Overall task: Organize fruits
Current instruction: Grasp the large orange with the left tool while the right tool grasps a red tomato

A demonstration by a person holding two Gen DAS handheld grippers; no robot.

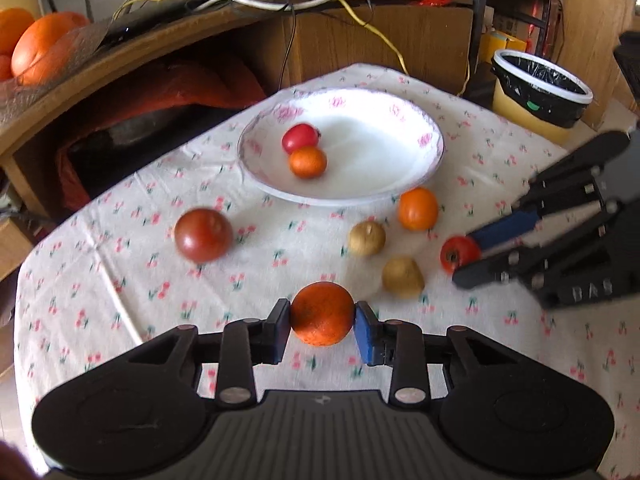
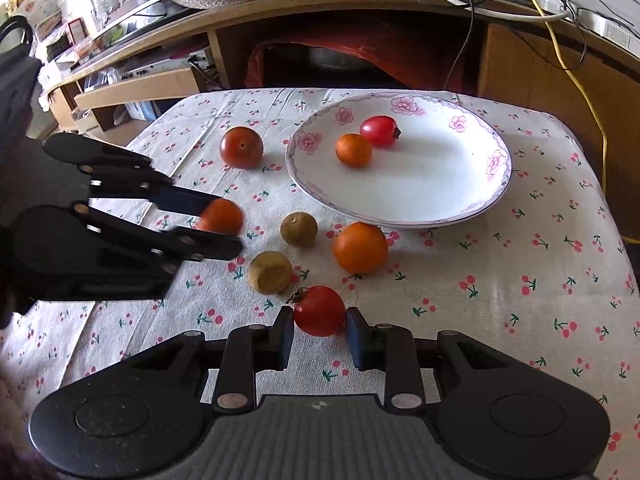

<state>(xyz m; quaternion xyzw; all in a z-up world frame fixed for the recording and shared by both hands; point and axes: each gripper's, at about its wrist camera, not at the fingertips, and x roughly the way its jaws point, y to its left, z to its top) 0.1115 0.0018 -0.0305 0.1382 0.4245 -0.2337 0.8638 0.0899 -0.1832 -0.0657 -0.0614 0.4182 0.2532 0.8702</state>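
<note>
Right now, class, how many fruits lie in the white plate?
2: a small orange and a red tomato, touching, on the flowered plate. None seems hidden.

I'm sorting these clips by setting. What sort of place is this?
Most likely a lived-in home room, not a lab: a table under a cherry-print cloth with a floral plate, a cluttered wooden desk with cables, and a lined waste bin.

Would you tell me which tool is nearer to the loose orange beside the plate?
Right. The right tool, shut on a small red tomato, sits just in front of that orange. The left tool, gripping another orange, is further off.
</note>
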